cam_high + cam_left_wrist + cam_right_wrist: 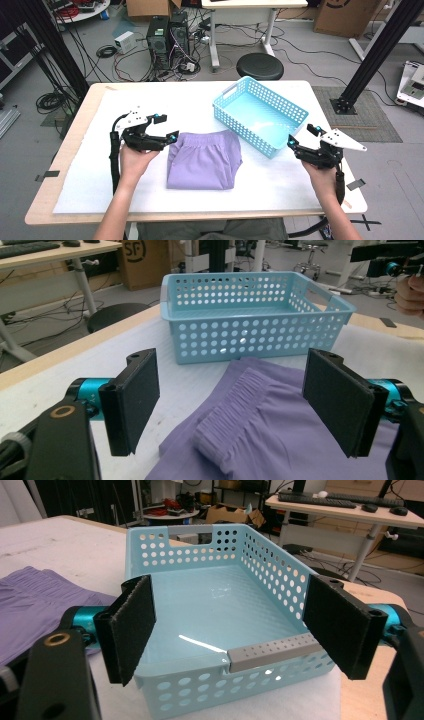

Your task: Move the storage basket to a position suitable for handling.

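The folded purple shorts (204, 160) lay flat mid-worktop (280, 185), elastic waistband toward the far edge, long axis running near to far, just beside the pale blue basket (260, 115). The left hand-held gripper (166, 128) hovered at their waistband corner, jaws wide and empty. The right hand-held gripper (302, 136) stood wide and empty at the basket's near end.

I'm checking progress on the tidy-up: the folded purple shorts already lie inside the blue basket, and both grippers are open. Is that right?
Not quite. The folded purple shorts lie on the white table cover, beside the blue basket, not inside it; the right gripper view shows the basket empty. The rest holds: the left gripper and the right gripper are both open, as the high view shows.
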`<state>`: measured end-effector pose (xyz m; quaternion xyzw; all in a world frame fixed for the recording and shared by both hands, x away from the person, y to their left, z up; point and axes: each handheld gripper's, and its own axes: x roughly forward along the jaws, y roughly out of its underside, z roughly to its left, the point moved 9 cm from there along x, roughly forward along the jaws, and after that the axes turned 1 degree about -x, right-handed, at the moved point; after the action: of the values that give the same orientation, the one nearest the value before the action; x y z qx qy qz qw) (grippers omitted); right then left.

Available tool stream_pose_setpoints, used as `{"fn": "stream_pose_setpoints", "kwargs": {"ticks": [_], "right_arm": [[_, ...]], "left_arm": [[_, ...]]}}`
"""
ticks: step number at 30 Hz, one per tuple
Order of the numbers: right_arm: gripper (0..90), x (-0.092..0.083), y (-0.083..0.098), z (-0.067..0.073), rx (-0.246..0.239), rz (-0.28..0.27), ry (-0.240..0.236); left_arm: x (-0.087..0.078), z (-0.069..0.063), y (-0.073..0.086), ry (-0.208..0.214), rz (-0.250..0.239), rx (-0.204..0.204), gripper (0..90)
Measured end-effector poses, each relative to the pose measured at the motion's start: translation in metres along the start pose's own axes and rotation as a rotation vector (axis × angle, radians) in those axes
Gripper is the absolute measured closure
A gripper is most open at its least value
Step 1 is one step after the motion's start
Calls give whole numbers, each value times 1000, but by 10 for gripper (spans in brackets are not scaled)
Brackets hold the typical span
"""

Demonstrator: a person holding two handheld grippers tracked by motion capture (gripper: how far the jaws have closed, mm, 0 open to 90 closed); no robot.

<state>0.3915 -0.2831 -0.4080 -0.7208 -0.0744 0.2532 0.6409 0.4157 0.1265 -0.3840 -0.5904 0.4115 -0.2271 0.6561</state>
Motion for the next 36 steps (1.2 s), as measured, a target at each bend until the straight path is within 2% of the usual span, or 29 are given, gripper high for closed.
{"fn": "stream_pose_setpoints", "kwargs": {"ticks": [7, 11, 16, 21, 22, 29, 34, 36], "right_arm": [[215, -7, 5, 8, 6, 3, 15], [215, -7, 15, 16, 15, 17, 22], [215, 1, 33, 27, -6, 70, 39], [216, 4, 44, 30, 6, 99, 62], [228, 7, 49, 32, 3, 125, 61], [232, 20, 57, 36, 2, 179, 73], [234, 32, 58, 33, 25, 197, 77], [250, 36, 58, 33, 45, 205, 59]], "left_arm": [[16, 0, -6, 23, -5, 3, 229], [20, -4, -8, 38, -16, 4, 229], [21, -5, -7, 47, -8, 1, 229], [21, -5, -4, 41, -6, 1, 229], [22, -5, -3, 42, -4, 2, 229], [25, -8, -2, 47, 2, 4, 229], [27, -10, 0, 53, 12, 5, 229], [28, -10, 1, 56, 20, 6, 229]]}}
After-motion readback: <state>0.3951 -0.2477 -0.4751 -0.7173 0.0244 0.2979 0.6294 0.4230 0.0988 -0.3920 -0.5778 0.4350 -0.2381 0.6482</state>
